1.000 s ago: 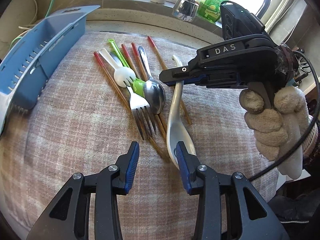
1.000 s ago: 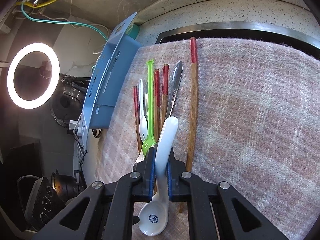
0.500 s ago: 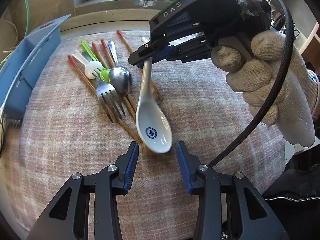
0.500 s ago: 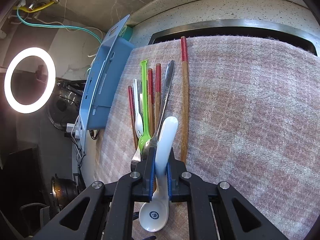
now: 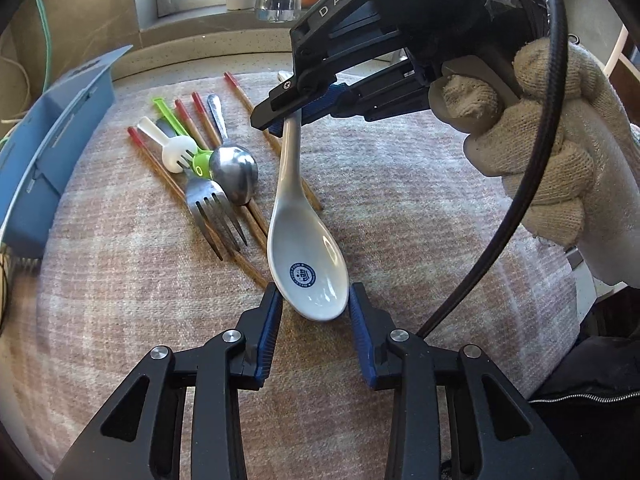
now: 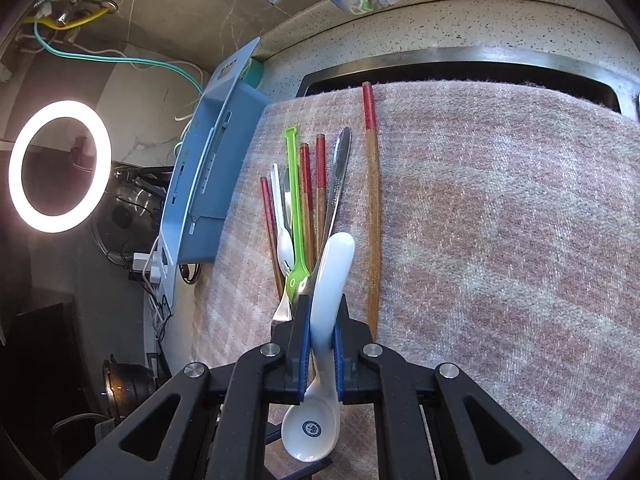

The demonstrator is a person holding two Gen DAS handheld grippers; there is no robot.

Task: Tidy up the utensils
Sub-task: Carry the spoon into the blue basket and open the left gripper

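Right hand-held gripper (image 6: 319, 330) clenches the white ceramic soup spoon (image 5: 306, 258) by its handle, bowl hanging between the spread fingers of the left hand-held gripper (image 5: 314, 312); glossy glaze risks slipping during handover.

1. We see the right claw (image 5: 280, 118) clamped on the handle of a white ceramic spoon (image 5: 306, 264), gripped by a gloved hand (image 5: 552, 160).
2. The spoon's bowl, with its blue emblem, hangs between the spread blue pads (image 5: 269, 328) of the left claw (image 5: 314, 330).
3. Behind it, a steel fork (image 5: 212, 208), a metal spoon (image 5: 234, 172), a white plastic fork (image 5: 174, 152), a green utensil (image 5: 180, 128) and red-tipped chopsticks (image 5: 200, 120) lie on a checked cloth (image 5: 400, 208).
4. A blue rack (image 5: 52, 132) stands at the left.
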